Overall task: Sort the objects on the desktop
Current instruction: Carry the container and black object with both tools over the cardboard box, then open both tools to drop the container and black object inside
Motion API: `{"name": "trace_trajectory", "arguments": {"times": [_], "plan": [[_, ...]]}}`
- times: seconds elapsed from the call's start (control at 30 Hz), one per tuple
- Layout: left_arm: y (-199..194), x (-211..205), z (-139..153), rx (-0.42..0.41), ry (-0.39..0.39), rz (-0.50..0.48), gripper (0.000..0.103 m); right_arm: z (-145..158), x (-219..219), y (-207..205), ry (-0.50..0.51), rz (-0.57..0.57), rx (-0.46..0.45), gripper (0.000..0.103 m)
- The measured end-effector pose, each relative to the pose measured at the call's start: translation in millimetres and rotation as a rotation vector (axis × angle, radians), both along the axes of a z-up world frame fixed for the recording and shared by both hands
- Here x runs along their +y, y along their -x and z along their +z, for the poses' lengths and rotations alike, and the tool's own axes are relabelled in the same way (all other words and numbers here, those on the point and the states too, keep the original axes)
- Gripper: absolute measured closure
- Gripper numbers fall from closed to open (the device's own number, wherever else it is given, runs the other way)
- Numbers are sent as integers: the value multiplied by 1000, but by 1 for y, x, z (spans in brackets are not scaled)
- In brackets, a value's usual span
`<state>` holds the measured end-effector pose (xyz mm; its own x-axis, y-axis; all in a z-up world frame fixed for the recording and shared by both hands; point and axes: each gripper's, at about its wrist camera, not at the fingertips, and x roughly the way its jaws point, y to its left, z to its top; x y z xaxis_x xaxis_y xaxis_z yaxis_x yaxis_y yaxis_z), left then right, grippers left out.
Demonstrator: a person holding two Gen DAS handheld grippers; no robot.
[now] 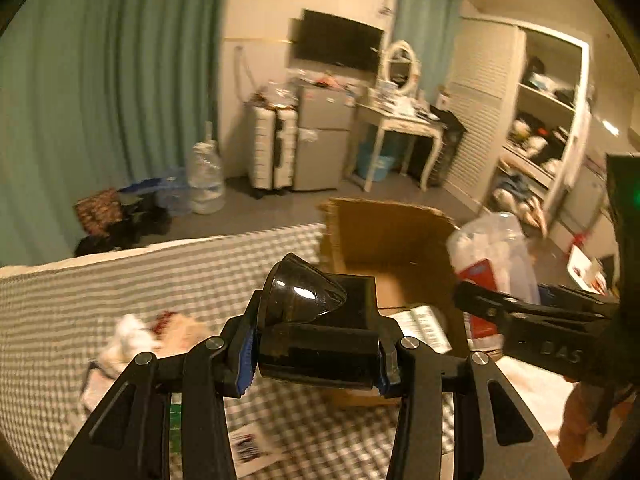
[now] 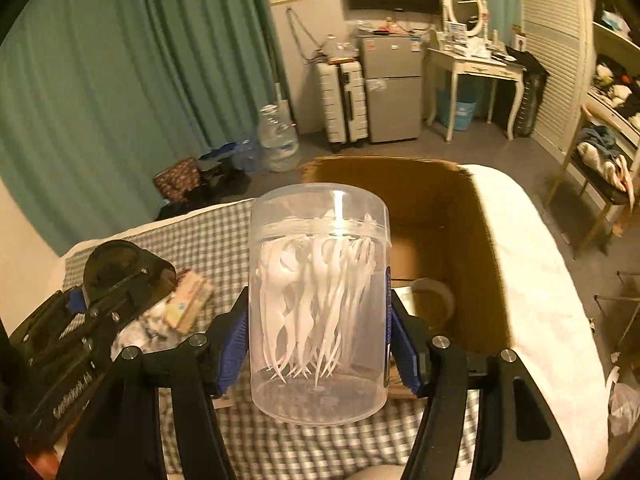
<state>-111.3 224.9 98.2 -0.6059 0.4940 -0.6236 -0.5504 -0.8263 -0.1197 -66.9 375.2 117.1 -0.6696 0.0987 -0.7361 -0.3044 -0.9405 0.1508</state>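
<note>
My left gripper [image 1: 316, 356] is shut on a glossy black box-shaped object with a cone-shaped end [image 1: 316, 320], held above the checked cloth just before the open cardboard box [image 1: 384, 232]. My right gripper [image 2: 318, 344] is shut on a clear plastic jar of white floss picks [image 2: 318, 304], held upright in front of the cardboard box [image 2: 432, 208]. The jar also shows in the left wrist view [image 1: 492, 256], over the box's right side. The left gripper with the black object shows in the right wrist view [image 2: 116, 272], at the left.
A checked cloth [image 1: 140, 276] covers the surface. Crumpled tissues and small packets [image 1: 144, 336] lie left of the box. Inside the box are a tape roll [image 2: 434, 292] and a printed sheet [image 1: 424, 326]. A white pillow [image 2: 532, 280] lies right of the box.
</note>
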Motion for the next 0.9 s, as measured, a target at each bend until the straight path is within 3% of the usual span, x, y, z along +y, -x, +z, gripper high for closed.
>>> {"name": "trace_trajectory", "arguments": {"times": [0.17, 0.43, 0.5, 0.53, 0.73, 0.9], "plan": [[8, 63, -14, -42, 28, -83, 58, -15, 43, 12, 10, -45, -32, 42], [27, 113, -54, -98, 113, -118, 55, -45, 103, 33, 29, -105, -96, 40], [29, 120, -63, -114, 136, -130, 30, -45, 113, 33, 38, -109, -70, 29], [29, 122, -65, -118, 158, -127, 13, -44, 115, 31, 47, -113, -53, 25], [20, 97, -48, -75, 168, -131, 6, -28, 119, 28, 70, -135, 25, 24], [20, 32, -22, -31, 121, -45, 2, -16, 84, 13, 75, -90, 89, 24]]}}
